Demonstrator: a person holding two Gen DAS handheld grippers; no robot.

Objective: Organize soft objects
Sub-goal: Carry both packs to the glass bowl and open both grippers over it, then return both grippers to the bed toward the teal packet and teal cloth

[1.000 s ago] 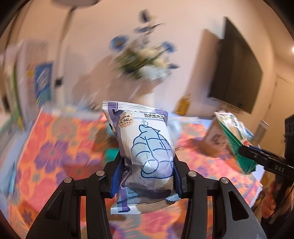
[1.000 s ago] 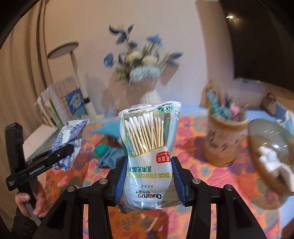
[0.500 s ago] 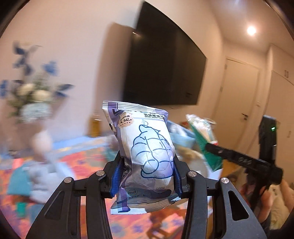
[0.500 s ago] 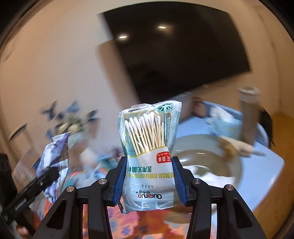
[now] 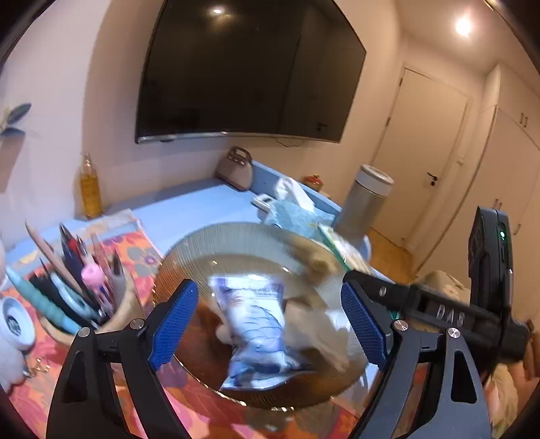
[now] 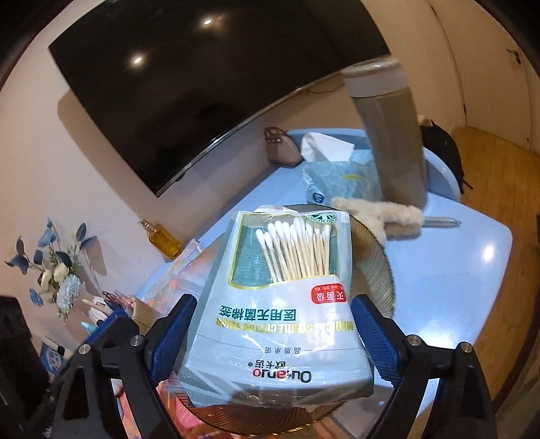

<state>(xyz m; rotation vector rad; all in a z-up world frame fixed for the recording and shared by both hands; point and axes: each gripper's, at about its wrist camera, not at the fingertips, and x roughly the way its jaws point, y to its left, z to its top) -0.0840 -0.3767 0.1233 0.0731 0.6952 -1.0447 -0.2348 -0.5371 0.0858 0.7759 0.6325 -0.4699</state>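
Both sets of jaws have just sprung wide. Left gripper (image 5: 268,329) has dropped its blue packet (image 5: 258,329) into the glass dish (image 5: 209,246); right gripper (image 6: 271,332) is letting the cotton-swab pack (image 6: 280,304) go above it. Two items look delivered.

A large dark wall-mounted television (image 5: 249,71) fills the far pale wall (image 5: 111,101), mirroring two ceiling lights. A recessed ceiling light (image 5: 463,25) glows at the upper right. To the right stand a closed cream door (image 5: 428,152) with a dark handle and tall cupboard doors (image 5: 506,162). The floor (image 6: 506,189) is light wood. The light blue tabletop (image 6: 449,270) stretches toward the wall, partly covered on the left by an orange floral cloth (image 5: 135,250).
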